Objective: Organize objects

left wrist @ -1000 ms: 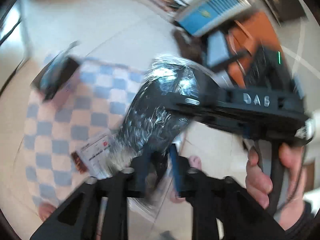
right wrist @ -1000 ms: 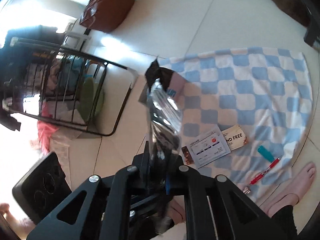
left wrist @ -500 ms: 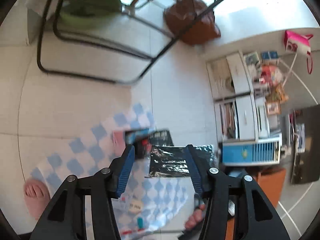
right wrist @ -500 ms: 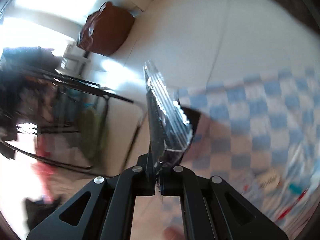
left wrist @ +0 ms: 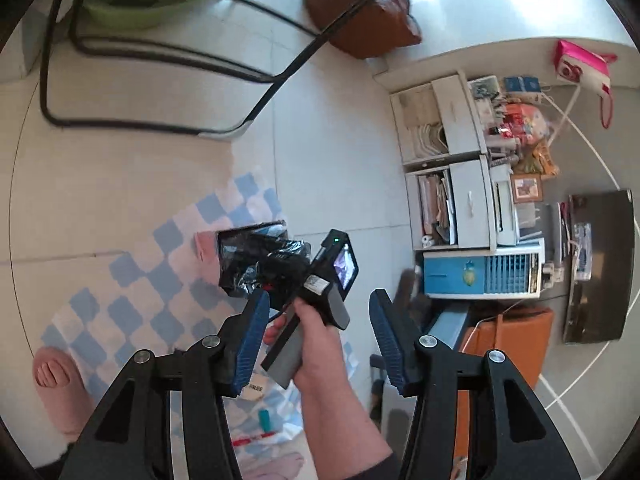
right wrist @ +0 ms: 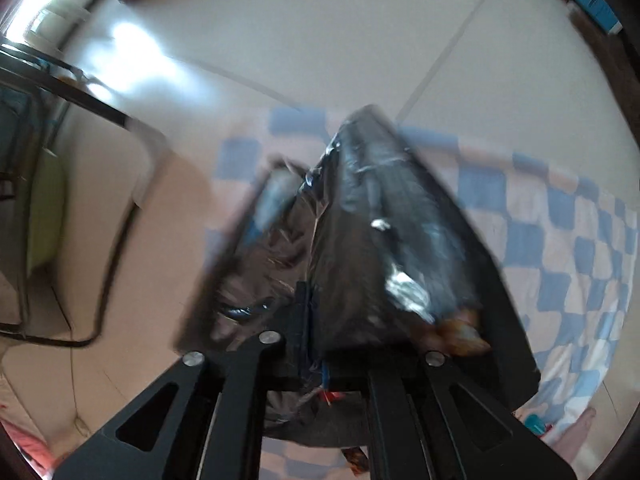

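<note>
Left wrist view: the left hand-held gripper (left wrist: 316, 340) now gapes empty, having released the black plastic package (left wrist: 260, 264). Right wrist view: the right hand-held gripper (right wrist: 316, 320), jaws beginning to part, lowers that package onto the checkered cloth (right wrist: 560, 232).

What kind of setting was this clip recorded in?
Most likely a lived-in room of a home, with the work done on the floor. A blue-and-white checked cloth is spread over pale floor tiles, a cluttered white shelf unit stands by the wall, and a bare foot rests beside the cloth.
</note>
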{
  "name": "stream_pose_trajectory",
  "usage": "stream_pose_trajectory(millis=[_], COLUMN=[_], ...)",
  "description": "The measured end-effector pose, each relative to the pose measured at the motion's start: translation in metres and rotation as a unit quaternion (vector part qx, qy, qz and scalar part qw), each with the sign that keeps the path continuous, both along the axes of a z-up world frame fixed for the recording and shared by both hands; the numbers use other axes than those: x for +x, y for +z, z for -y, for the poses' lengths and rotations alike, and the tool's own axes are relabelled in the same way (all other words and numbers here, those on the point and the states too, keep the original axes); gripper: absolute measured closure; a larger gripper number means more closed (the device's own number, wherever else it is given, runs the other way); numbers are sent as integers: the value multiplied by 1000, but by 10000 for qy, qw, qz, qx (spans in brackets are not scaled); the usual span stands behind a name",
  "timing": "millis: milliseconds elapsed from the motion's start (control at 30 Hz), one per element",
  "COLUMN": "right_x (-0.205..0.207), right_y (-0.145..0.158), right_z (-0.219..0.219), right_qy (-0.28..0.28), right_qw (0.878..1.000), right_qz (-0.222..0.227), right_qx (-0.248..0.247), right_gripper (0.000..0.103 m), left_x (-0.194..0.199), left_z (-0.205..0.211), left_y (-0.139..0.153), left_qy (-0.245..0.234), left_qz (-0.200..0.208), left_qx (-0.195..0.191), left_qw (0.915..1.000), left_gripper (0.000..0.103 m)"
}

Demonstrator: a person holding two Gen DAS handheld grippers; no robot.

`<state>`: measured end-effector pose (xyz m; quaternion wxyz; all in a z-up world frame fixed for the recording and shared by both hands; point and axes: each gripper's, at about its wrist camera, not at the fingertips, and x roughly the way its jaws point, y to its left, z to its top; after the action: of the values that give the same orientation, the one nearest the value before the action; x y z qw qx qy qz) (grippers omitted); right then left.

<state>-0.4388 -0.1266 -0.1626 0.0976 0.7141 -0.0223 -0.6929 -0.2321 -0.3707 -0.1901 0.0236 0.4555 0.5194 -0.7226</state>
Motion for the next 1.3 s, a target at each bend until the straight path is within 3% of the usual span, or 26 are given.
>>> stream_pose_trajectory(millis=[67,100,133,167,300,433,667,800,900,1000,1033,1067,1100,1133,1167,1200,1233,1267,1300], right_x=[-1,0,4,8,16,30,89,131,161,182,187,190,191,189,186,182,179,176,175], right_y=[8,19,30,45,90,124,160,171,184,203,207,210,211,211,211,211,212,213,215], right_z=[-3,-3,-8,-12,-32,-76,-143,-187,-230,-276,-290,-304,-315,-324,-328,-332,-334,-336,-339], right_qy=[116,193,266,374,355,-281,-694,-670,-777,-1024,-1118,-1244,-1431,-1644,-1736,-1778,-1764,-1751,-1758], right_qw=[9996,9987,9974,9960,9952,9929,9838,9821,9788,9739,9723,9718,9714,9676,9623,9565,9538,9541,9549], right_qz=[-3,-119,-295,-523,-754,-523,-171,35,177,38,-67,-137,-136,-106,-104,-102,-79,-63,-80], right_qx=[-248,-450,-599,-623,-519,-1035,-1644,-1761,-1889,-2027,-2050,-1999,-1891,-1913,-2090,-2310,-2431,-2427,-2391], right_gripper=[67,34,12,9,9,8,8,8,8,8,8,8,8,8,8,8,8,8,8], left_x=[-9,-9,-10,-11,-19,-26,-31,-36,-48,-60,-60,-58,-53,-47,-42,-39,-37,-37,-38], left_z=[-1,-2,-3,-4,-15,-18,-15,-24,-55,-125,-154,-184,-211,-237,-257,-272,-283,-288,-290], left_y=[-9,-9,-10,-11,-16,-36,-54,-49,-50,-75,-91,-111,-131,-153,-171,-187,-202,-215,-227], left_qy=[92,108,107,110,-57,-31,88,-135,-889,-2382,-3106,-3836,-4529,-5155,-5551,-5838,-6024,-6104,-6145], left_qz=[84,103,109,103,56,118,361,486,571,572,577,581,601,624,565,430,282,253,305], left_qx=[190,282,350,385,459,654,712,372,-369,-1404,-1704,-1945,-2170,-2489,-2831,-3118,-3247,-3216,-3124], left_qw=[9997,9995,9993,9991,9989,9978,9968,9980,9937,9593,9334,9009,8627,8176,7801,7484,7286,7234,7238], left_gripper=[53,53,53,53,53,53,53,53,48,43,43,43,43,43,43,43,43,43,43])
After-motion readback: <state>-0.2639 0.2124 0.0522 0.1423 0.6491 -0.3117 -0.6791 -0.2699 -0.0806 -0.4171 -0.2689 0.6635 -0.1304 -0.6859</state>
